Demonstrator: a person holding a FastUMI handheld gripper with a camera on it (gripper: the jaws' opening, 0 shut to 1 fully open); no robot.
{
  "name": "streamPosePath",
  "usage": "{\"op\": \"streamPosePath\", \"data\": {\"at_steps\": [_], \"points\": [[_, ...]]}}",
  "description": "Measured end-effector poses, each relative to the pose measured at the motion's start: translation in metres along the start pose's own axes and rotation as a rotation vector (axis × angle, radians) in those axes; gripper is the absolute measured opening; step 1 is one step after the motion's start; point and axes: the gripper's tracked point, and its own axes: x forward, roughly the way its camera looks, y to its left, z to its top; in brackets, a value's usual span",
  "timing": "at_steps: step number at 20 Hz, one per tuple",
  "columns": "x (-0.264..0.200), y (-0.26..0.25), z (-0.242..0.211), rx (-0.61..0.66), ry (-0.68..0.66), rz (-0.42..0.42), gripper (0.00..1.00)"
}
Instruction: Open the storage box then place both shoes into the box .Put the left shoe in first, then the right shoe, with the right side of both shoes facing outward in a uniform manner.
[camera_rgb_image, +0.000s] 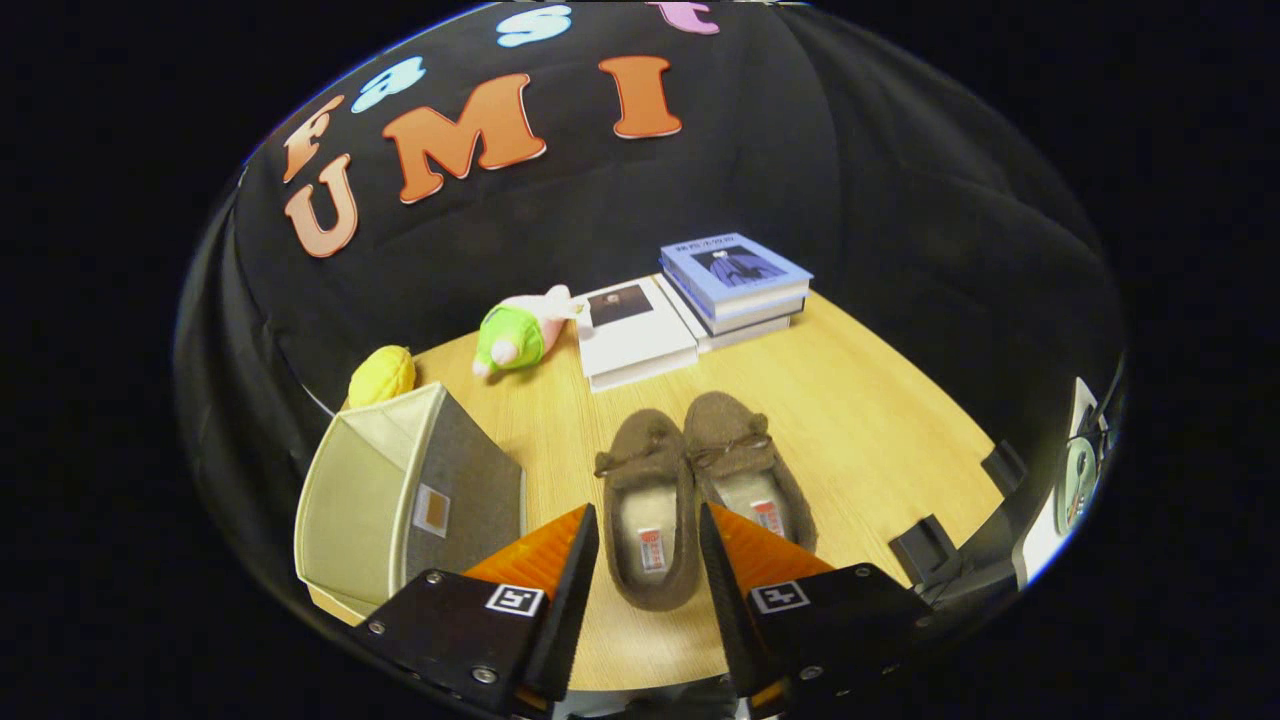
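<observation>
Two brown slippers lie side by side on the wooden table (880, 420), toes pointing away from me. The left shoe (645, 505) sits in line with the gap between my fingers, its heel reaching back between the fingertips. The right shoe (745, 465) lies just beside it, its heel partly hidden behind my right finger (725, 560). My gripper (648, 555) is open, and neither finger presses on a shoe. To the left of my left finger (570, 570) stands the grey fabric storage box (400, 500), its top open and its cream lining showing.
Beyond the shoes lie a white book (630, 335) and a stack of books with a blue cover (735, 280). A green and pink plush toy (515, 335) and a yellow toy (382, 375) sit behind the box. Black clamps (925, 545) stick up at the table's right edge.
</observation>
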Motion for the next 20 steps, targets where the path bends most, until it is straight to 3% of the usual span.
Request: {"op": "streamPosePath", "data": {"at_steps": [2,5,14,15,16,20], "points": [[0.014,-0.008,-0.020,0.004,0.053,-0.014,0.47],[0.038,-0.016,-0.044,0.005,0.139,-0.038,0.36],[0.089,-0.022,-0.059,0.025,0.242,-0.085,0.30],[0.088,-0.023,-0.055,0.023,0.240,-0.090,0.25],[0.087,-0.023,-0.054,0.030,0.233,-0.089,0.07],[0.069,-0.012,-0.040,0.072,0.199,-0.057,0.01]]}}
